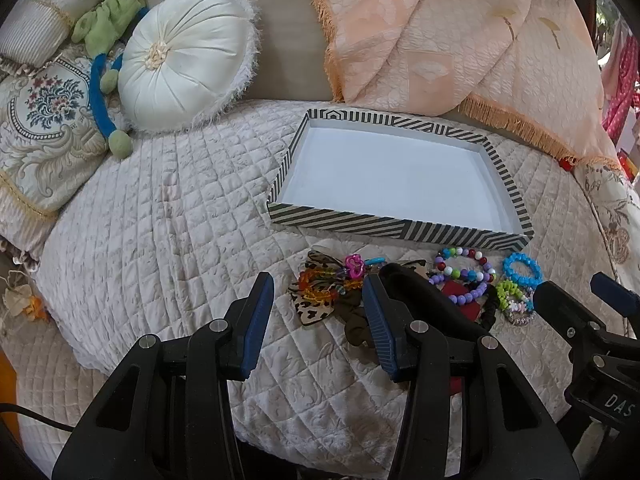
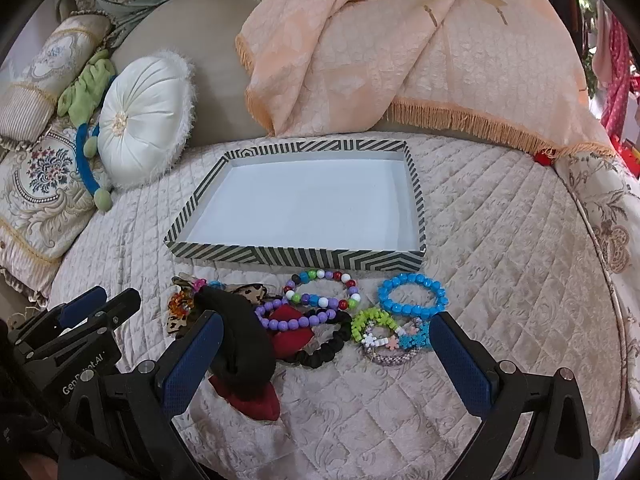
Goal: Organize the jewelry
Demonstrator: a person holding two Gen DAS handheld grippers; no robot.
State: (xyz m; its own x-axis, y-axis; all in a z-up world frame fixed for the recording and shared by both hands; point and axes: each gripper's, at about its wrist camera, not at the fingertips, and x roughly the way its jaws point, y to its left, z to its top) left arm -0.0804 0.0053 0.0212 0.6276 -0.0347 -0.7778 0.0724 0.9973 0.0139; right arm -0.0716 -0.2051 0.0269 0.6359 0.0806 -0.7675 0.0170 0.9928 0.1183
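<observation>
A shallow striped tray with a white bottom holds nothing and lies on the quilted cover. In front of it is a pile of jewelry: a blue bead bracelet, a multicoloured bead bracelet, a purple one, a green one, a black scrunchie, a red bow, a black fabric piece and a leopard-print bow. My left gripper hovers open over the pile's left end. My right gripper stands wide open over the right part, holding nothing.
A round white cushion, a green and blue plush toy and embroidered pillows lie at the back left. A peach fringed throw drapes behind the tray. The quilted cover slopes away at left and right.
</observation>
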